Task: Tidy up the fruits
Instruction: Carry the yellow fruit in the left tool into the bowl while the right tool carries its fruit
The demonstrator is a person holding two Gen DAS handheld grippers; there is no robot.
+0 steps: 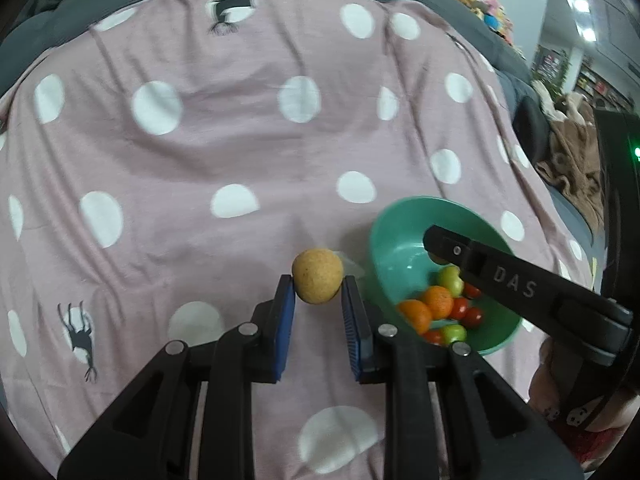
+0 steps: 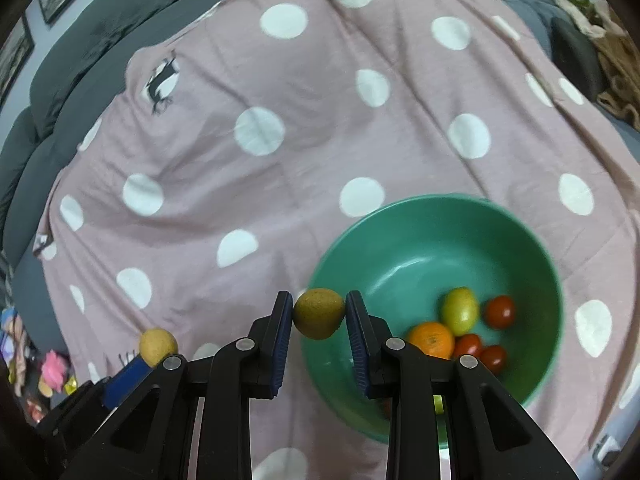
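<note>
My left gripper is shut on a tan, speckled round fruit, held above the pink cloth just left of the green bowl. My right gripper is shut on a greenish-brown round fruit over the left rim of the bowl. Inside the bowl lie oranges, red tomatoes and a green-yellow fruit. In the left wrist view the right gripper reaches in over the bowl from the right. The right wrist view shows the tan fruit at its lower left.
A pink blanket with white dots covers a grey sofa. A brown throw lies off to the right of it. Colourful toys sit past the blanket's left edge.
</note>
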